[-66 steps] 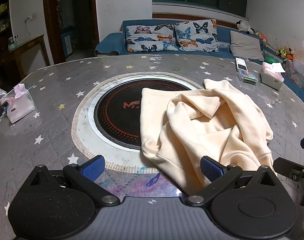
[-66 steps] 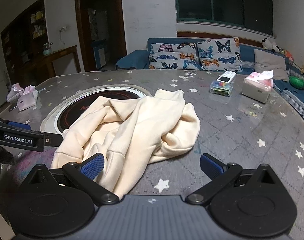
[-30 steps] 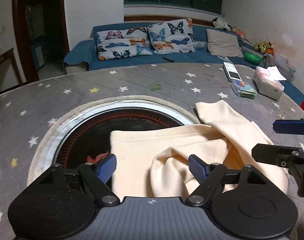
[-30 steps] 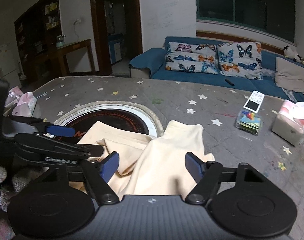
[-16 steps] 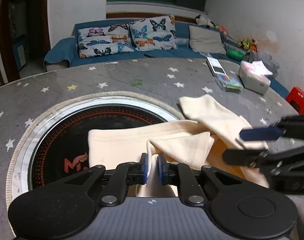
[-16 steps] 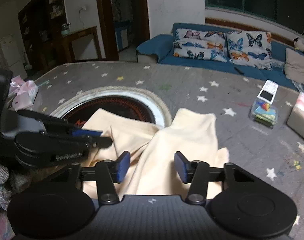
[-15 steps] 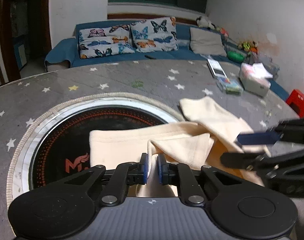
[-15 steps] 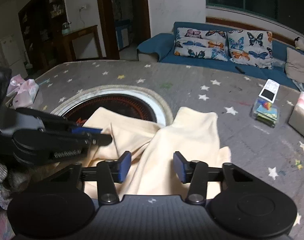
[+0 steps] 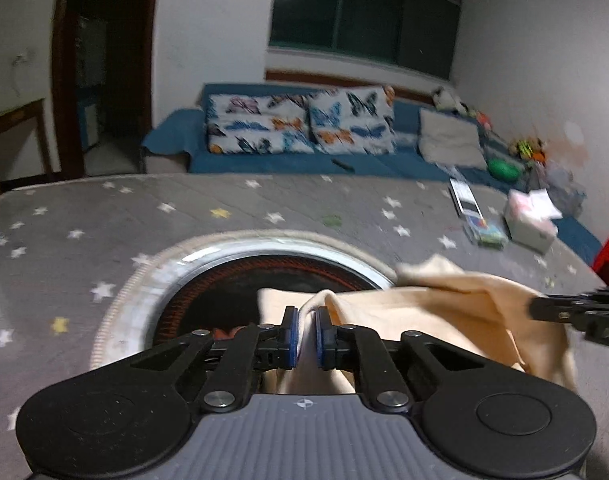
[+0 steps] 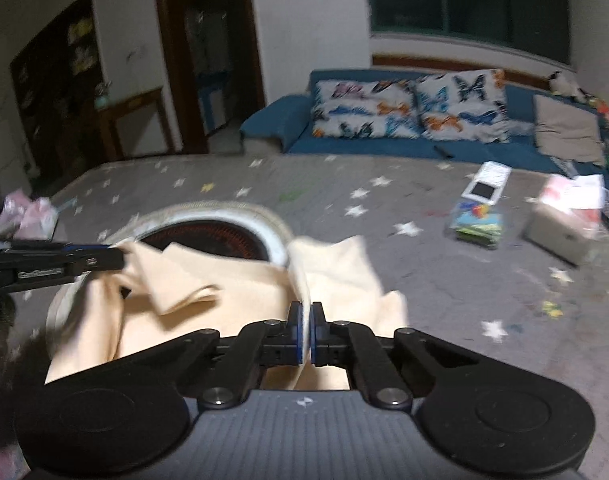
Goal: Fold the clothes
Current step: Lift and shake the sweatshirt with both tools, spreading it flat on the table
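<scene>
Left wrist: tool [image 9: 304, 334] clamps garment [image 9: 444, 316] (cream)

Each view is taken from just behind its own gripper, looking forward and slightly down along the two fingers. In the left wrist view the left gripper [image 9: 304, 334] is seen close up at the bottom, the sofa [image 9: 264, 160] far beyond the fingertips. The right wrist view is framed likewise behind the right gripper [image 10: 305, 332]. Shared by both — the cream garment [image 9: 444, 312] at the fingertips, the round black plate [image 10: 208, 240], the star-patterned table [image 9: 104, 216], and the other gripper seen sideways at one edge.
</scene>
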`<state>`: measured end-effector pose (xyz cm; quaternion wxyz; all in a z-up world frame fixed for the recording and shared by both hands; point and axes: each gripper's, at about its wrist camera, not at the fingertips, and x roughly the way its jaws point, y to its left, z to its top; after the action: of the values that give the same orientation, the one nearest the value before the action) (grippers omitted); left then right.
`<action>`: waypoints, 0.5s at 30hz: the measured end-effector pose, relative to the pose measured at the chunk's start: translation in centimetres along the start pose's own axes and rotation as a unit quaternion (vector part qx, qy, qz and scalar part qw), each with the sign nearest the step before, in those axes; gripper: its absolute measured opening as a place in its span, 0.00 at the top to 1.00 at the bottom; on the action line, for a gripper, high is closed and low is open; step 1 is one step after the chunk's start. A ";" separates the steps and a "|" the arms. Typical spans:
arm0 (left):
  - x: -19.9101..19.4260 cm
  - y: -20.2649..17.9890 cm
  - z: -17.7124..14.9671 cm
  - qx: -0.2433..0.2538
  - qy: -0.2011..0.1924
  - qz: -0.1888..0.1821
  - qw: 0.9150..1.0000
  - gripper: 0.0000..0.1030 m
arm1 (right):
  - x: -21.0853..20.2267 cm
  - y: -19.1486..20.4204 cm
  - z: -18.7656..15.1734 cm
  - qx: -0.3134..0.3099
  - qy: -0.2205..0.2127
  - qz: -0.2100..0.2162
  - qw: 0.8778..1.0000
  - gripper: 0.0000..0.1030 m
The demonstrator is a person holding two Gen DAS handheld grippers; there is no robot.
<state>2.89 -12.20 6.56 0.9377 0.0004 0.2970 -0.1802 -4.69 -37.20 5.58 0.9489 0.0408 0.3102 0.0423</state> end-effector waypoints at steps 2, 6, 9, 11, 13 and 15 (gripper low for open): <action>-1.7 0.9 -0.1 -0.009 -0.015 0.013 1.000 0.91 | -1.8 -0.9 -0.3 0.012 -0.014 -0.011 1.000 0.98; -5.2 3.2 -1.1 -0.039 -0.031 0.042 0.998 0.91 | -5.4 -2.9 -2.0 0.040 -0.033 -0.036 0.998 0.98; -7.8 5.1 -2.4 -0.064 -0.032 0.070 0.995 0.91 | -7.9 -4.3 -3.7 0.066 -0.041 -0.058 0.995 0.98; -9.3 6.4 -3.5 -0.086 -0.027 0.089 0.992 0.91 | -9.3 -5.2 -4.9 0.085 -0.042 -0.071 0.993 0.98; -10.5 7.6 -4.6 -0.105 -0.019 0.105 0.989 0.91 | -10.6 -6.0 -6.4 0.108 -0.036 -0.082 0.990 0.98; -11.1 8.4 -5.8 -0.117 -0.002 0.115 0.987 0.91 | -11.0 -7.1 -7.9 0.134 -0.018 -0.093 0.986 0.97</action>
<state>-5.95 0.00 7.06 0.9466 -0.0752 0.3116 -0.0353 -17.86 -45.05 4.92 0.9401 0.1399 0.2979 -0.0886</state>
